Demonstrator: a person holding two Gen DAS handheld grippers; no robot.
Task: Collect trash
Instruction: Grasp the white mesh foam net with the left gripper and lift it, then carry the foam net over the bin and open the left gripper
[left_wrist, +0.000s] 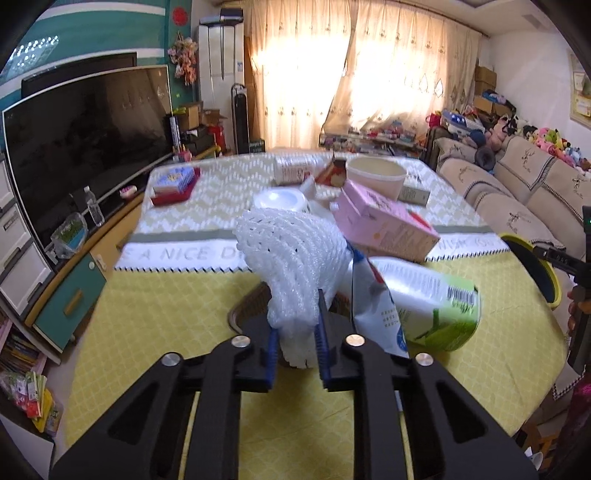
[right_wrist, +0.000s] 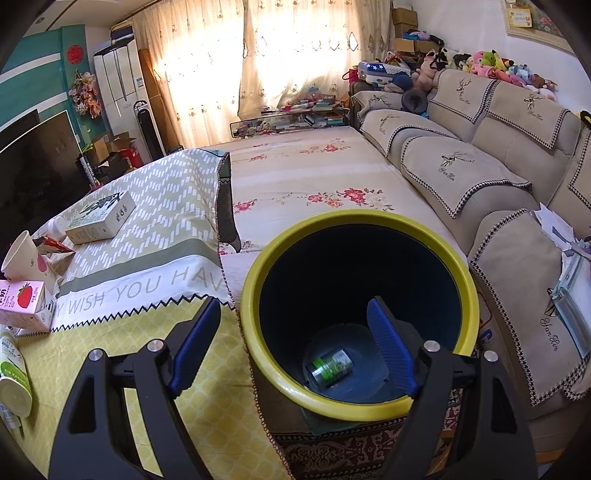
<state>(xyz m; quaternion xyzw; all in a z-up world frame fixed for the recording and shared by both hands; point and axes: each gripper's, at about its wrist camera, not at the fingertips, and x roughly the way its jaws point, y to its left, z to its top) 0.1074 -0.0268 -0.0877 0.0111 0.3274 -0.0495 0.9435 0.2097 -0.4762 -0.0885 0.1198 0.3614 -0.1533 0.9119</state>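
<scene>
My left gripper (left_wrist: 297, 350) is shut on the lower end of a white foam net sleeve (left_wrist: 295, 258), whose blue pads press it from both sides above the yellow tablecloth (left_wrist: 155, 332). Right beside it lie a blue-white snack bag (left_wrist: 376, 306), a green-white container (left_wrist: 436, 306) and a pink carton (left_wrist: 384, 225). My right gripper (right_wrist: 293, 345) stands open over the near side of a yellow-rimmed dark bin (right_wrist: 369, 218). Its right pad is inside the bin and the left one outside, neither pressing on it. A green can (right_wrist: 330, 367) lies on the bin's bottom.
A paper cup (left_wrist: 376, 177), a white lid (left_wrist: 279, 199) and a red tray with a box (left_wrist: 173, 188) sit farther back. A brown woven mat (left_wrist: 251, 306) lies under the foam. A flat box (right_wrist: 101, 218) is on the cloth, a sofa (right_wrist: 498, 177) right, a TV (left_wrist: 85, 140) left.
</scene>
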